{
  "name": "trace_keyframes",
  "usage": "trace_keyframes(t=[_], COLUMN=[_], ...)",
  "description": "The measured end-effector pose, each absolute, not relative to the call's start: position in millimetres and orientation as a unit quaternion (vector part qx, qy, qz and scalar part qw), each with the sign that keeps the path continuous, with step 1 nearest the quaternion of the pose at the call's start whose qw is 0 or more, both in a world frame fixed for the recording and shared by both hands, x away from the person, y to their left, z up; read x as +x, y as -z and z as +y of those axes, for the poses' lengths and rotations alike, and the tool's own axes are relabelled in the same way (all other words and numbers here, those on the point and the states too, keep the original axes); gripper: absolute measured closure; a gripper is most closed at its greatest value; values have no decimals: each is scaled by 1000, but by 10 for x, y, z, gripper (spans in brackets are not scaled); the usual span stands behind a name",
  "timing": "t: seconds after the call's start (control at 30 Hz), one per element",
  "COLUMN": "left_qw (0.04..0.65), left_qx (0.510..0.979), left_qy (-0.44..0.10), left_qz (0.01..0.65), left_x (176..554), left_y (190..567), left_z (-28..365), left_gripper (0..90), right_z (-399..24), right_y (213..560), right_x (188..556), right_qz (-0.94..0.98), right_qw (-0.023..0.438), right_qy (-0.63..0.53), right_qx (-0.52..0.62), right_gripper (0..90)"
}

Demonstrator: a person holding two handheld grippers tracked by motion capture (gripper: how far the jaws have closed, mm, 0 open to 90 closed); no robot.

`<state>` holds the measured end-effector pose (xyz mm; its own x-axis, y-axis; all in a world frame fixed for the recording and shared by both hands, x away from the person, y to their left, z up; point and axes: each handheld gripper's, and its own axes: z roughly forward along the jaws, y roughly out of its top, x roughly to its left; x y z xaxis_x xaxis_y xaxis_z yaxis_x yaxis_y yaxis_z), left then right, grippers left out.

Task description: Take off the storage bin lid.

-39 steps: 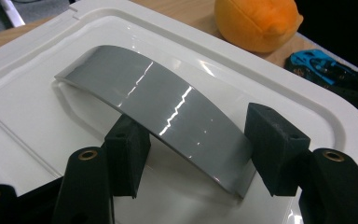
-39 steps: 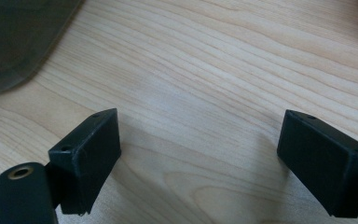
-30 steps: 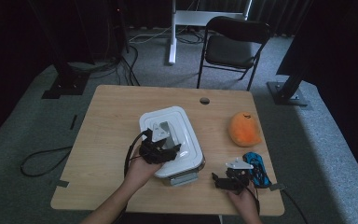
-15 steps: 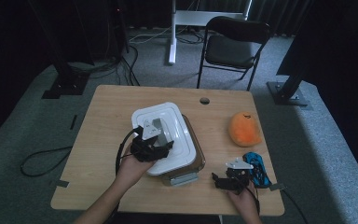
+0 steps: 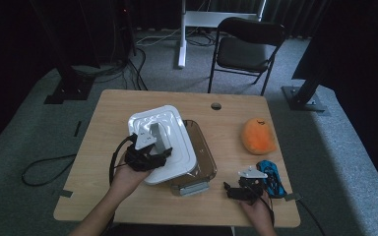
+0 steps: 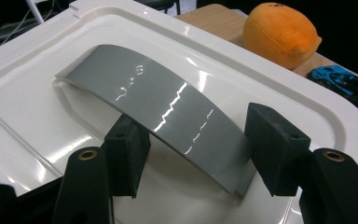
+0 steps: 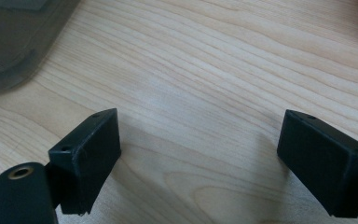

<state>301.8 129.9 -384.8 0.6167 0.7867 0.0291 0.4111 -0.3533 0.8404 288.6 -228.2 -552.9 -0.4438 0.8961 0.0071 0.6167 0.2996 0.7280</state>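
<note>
A white lid [image 5: 172, 123] with a grey arched handle [image 6: 168, 107] is held tilted over the left part of a smoky see-through box [image 5: 203, 158]. My left gripper [image 5: 152, 150] is shut on that handle, one pad [image 6: 126, 156] at each edge of it. The box's right side lies uncovered. My right gripper [image 5: 236, 191] rests near the table's front right, its jaws open over bare wood [image 7: 200, 140]. The box's corner [image 7: 14, 42] shows at the upper left of the right gripper view.
An orange plush [image 5: 258, 135] lies at the right of the wooden table [image 5: 108, 128]. A blue toy car [image 5: 270, 176] sits just right of my right gripper. A round hole [image 5: 216, 105] marks the far edge. A folding chair [image 5: 243, 49] stands beyond the table.
My left gripper has carried the lid to the left and a little up, off the box, baring the box's right side. The right gripper has stayed still.
</note>
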Motion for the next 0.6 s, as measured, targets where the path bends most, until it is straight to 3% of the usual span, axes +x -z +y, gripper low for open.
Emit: trace_keyframes(t=[0.6], left_qw=[426], left_qx=[783], left_qy=[-238], left_qz=[386], left_x=[2924], left_y=[3844], left_z=[1613], left_gripper=[418], right_z=[-2283], right_y=[5529], right_x=[2887], right_qz=[779], right_qw=[206], right_qy=[-338], right_qx=[485], right_gripper=[123])
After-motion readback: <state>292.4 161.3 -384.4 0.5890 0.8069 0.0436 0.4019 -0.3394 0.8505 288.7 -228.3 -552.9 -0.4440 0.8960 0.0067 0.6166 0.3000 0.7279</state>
